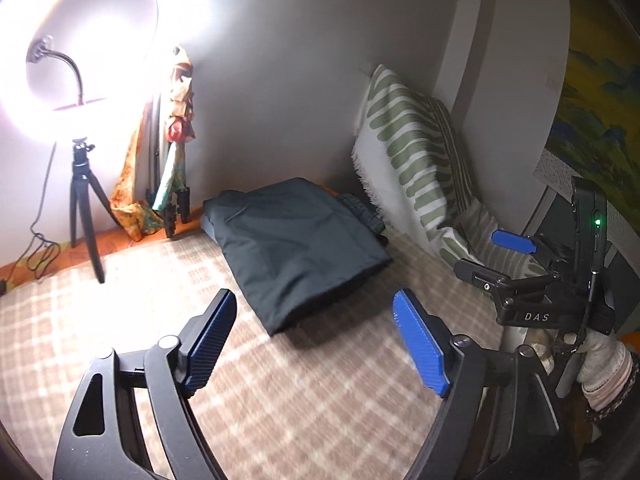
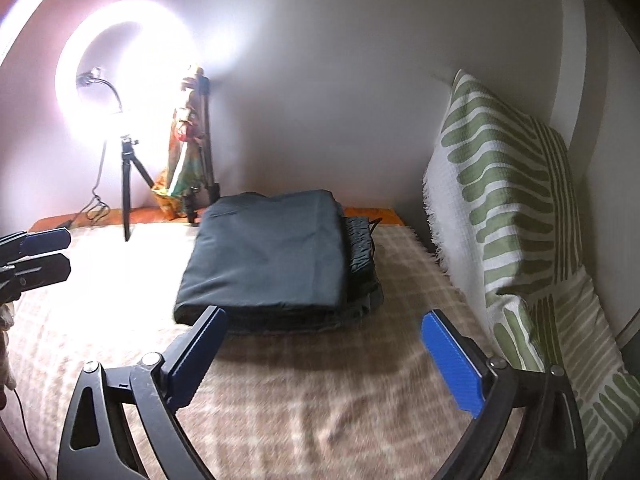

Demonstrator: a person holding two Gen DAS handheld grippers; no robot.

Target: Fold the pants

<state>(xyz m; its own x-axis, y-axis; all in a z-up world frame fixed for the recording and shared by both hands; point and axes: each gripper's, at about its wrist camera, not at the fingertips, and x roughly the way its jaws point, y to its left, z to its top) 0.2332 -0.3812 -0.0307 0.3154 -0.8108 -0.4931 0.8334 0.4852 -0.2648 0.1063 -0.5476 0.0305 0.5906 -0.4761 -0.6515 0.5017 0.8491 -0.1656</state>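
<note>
- left gripper [image 1: 314,340]: jaws spread wide, nothing between them, above the checked blanket [image 1: 120,300]
- right gripper [image 2: 324,360]: jaws spread wide too, empty; blue pads [image 2: 452,364] clear of cloth
- blanket blurred close to both cameras
- pants [image 2: 264,256]: dark, folded into a flat stack on the blanket, ahead of both grippers, untouched; lower layers mostly hidden
- striped pillow [image 2: 500,208] leans on the wall, right edge cut off
- ring light [image 1: 88,40] blows out the far left corner
</note>
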